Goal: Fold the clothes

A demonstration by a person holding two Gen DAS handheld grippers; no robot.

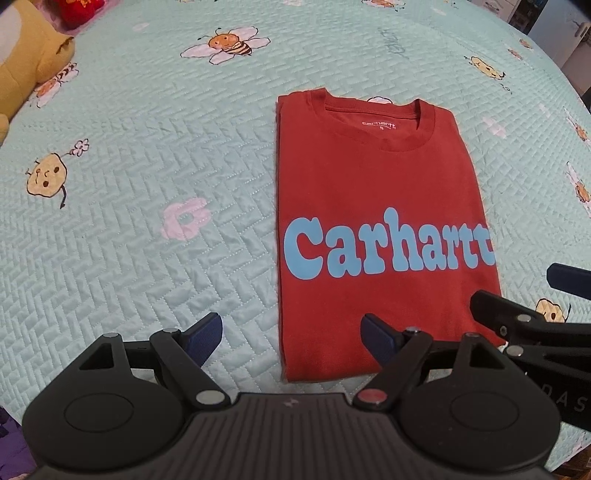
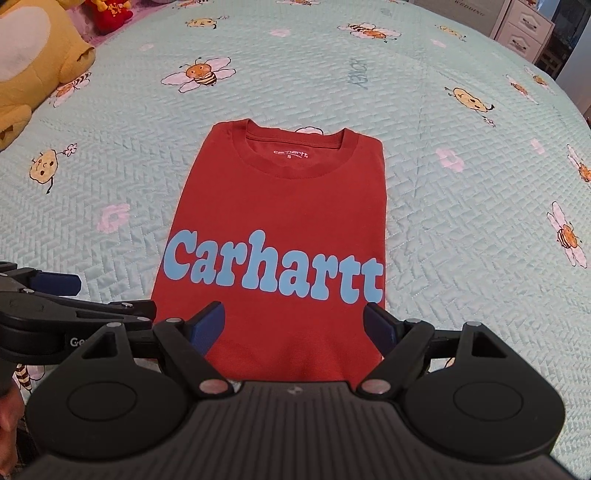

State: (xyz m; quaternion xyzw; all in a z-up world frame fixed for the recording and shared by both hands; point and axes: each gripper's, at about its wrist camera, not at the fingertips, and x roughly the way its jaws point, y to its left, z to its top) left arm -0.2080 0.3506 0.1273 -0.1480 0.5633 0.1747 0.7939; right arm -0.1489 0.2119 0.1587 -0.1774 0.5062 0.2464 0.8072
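Right wrist view: soft, light red T-shirt (image 2: 280, 206) lies folded ahead of the wide, empty fingers (image 2: 208, 325); its near hem is best pinched.

Ahead of the black right gripper (image 2: 293, 326) with dark blue pads (image 2: 210, 319) lies a rust-red T-shirt (image 2: 280, 199) printed with light blue lettering (image 2: 275, 271) and a small white neck label (image 2: 290, 153). Under it spreads a pale mint quilted bedspread (image 2: 443, 229) patterned with yellow-and-black striped bees, pink flowers and yellow blobs. Far off to the gripper's left sit a yellow plush toy (image 2: 33, 62) and a red one (image 2: 110, 14).
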